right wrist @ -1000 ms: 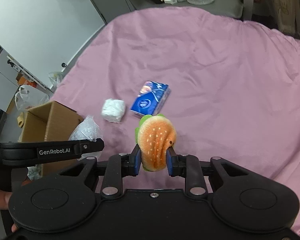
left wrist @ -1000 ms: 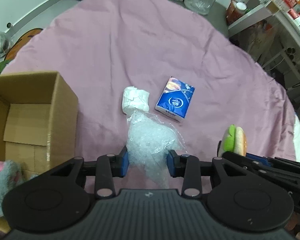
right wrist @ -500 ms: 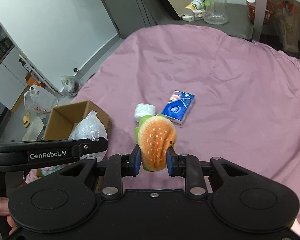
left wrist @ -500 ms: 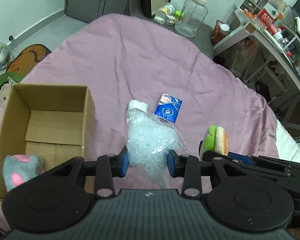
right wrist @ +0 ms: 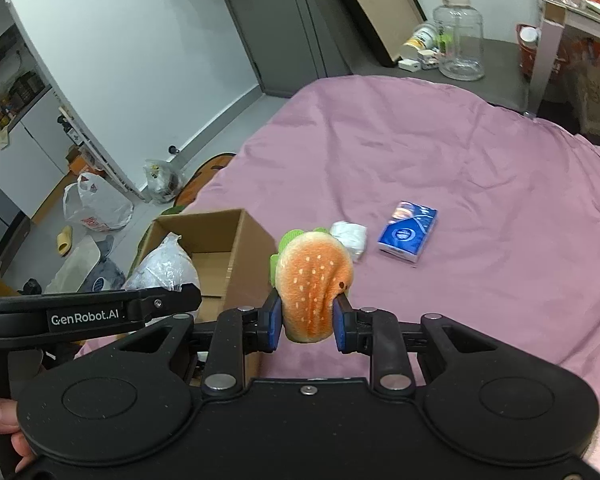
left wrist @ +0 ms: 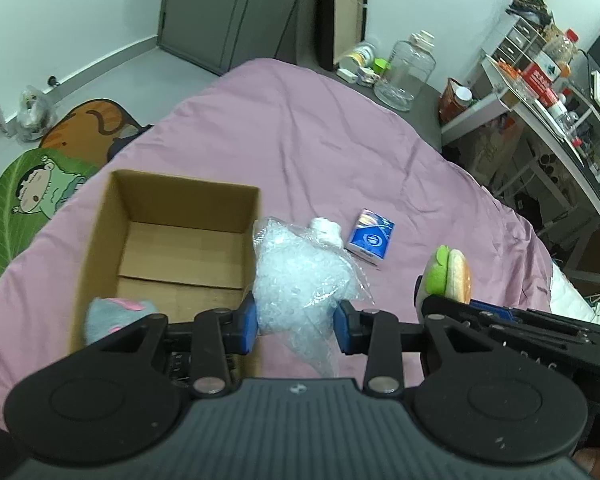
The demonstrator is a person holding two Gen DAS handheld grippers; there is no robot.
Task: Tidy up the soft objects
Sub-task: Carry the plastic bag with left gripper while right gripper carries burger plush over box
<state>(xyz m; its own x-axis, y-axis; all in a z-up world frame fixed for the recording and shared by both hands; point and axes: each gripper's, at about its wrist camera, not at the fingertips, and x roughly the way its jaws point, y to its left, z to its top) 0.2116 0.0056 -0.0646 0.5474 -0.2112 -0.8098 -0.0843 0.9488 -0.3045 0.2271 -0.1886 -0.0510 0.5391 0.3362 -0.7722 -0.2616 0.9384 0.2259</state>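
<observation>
My left gripper [left wrist: 296, 326] is shut on a clear crinkled plastic bag [left wrist: 300, 276], held above the pink bedspread beside the open cardboard box [left wrist: 100, 236]. A grey and pink plush [left wrist: 116, 314] lies in the box's near corner. My right gripper [right wrist: 306, 320] is shut on a plush burger [right wrist: 314, 284] with an orange bun and green lettuce; the burger [left wrist: 450, 276] also shows at the right of the left wrist view. On the bedspread lie a white roll [right wrist: 350, 238] and a blue tissue pack [right wrist: 408, 234]. The bag [right wrist: 164, 270] and box [right wrist: 216, 240] sit left in the right wrist view.
The pink bedspread [left wrist: 320, 148] stretches far ahead. A large clear jar [left wrist: 406, 74] and small bottles stand on the floor beyond it. Cluttered shelves [left wrist: 540, 92] line the right side. Printed cushions [left wrist: 32, 200] and a white shopping bag [right wrist: 94, 208] lie on the floor at left.
Both grippers rose and pulled back with their loads; more of the room shows. The box has slid from the left edge toward the middle, and the roll and tissue pack look smaller.
</observation>
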